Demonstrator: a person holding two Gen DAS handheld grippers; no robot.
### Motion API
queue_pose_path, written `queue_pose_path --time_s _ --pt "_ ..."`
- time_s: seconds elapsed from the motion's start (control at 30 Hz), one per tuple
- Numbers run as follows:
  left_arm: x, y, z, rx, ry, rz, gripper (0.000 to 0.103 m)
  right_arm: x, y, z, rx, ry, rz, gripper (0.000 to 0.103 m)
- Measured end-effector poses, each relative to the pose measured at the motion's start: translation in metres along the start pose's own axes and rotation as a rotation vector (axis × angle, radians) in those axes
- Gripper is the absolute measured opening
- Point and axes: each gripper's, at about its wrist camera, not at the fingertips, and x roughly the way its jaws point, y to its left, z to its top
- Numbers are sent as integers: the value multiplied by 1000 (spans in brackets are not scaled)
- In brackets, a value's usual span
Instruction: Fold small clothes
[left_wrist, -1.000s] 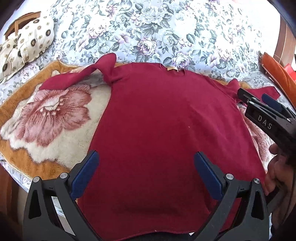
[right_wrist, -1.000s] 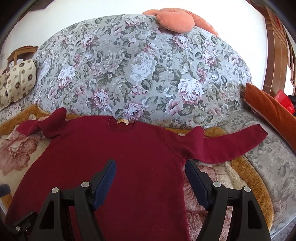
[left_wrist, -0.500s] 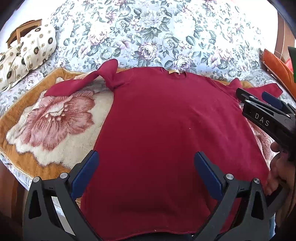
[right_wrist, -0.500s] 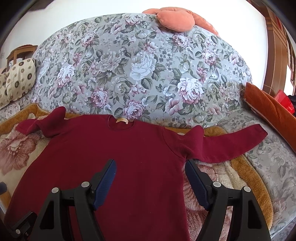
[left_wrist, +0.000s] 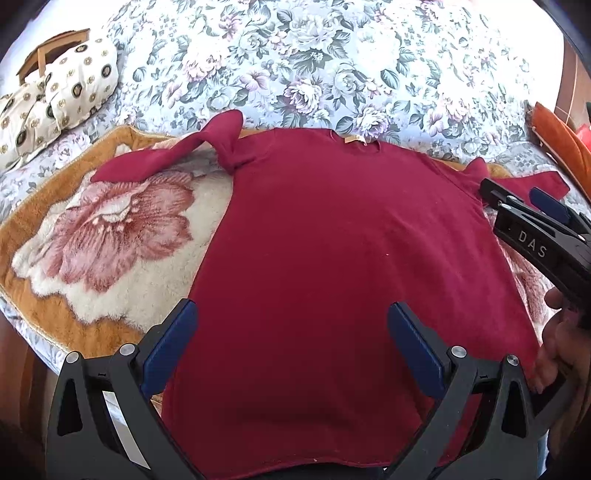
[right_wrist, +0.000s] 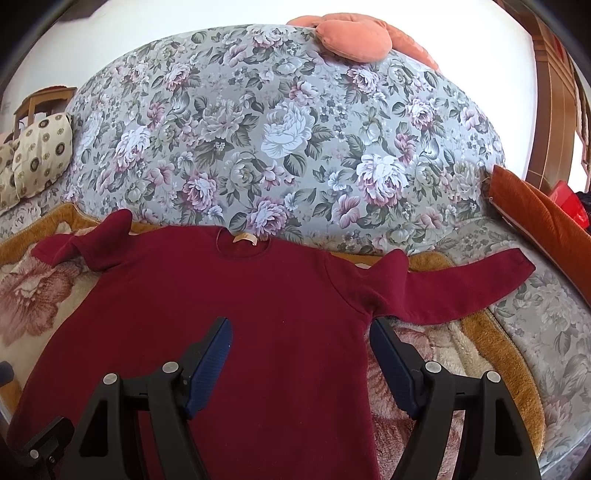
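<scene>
A dark red long-sleeved top (left_wrist: 332, 258) lies flat on a plush flower-patterned blanket (left_wrist: 110, 236), collar away from me. Its left sleeve (left_wrist: 166, 158) is twisted near the shoulder; its right sleeve (right_wrist: 461, 284) stretches out to the right. My left gripper (left_wrist: 291, 325) is open and empty above the lower middle of the top. My right gripper (right_wrist: 301, 339) is open and empty over the top's right side, near the armpit; it also shows in the left wrist view (left_wrist: 517, 206).
The blanket lies on a floral sofa (right_wrist: 277, 140). A patterned cushion (left_wrist: 55, 96) lies at the far left, an orange cushion (right_wrist: 546, 218) at the right, a pink one (right_wrist: 354, 40) on the backrest. A wooden chair (left_wrist: 51, 48) stands behind.
Both grippers have pulled back and up a little, so the top sits slightly lower and farther in both views. Both stay open. The top has not moved.
</scene>
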Motion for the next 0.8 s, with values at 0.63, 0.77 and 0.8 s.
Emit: queue_pose_path --time_s 0.63,0.77,0.8 --pt "11 6 6 -10 56 7 103 4 -10 -5 54 29 -7 75" --pt "9 30 28 -45 21 -28 103 4 -13 -7 66 32 -10 75" --pt "10 42 39 -42 8 -5 103 4 -12 -7 61 31 -11 75"
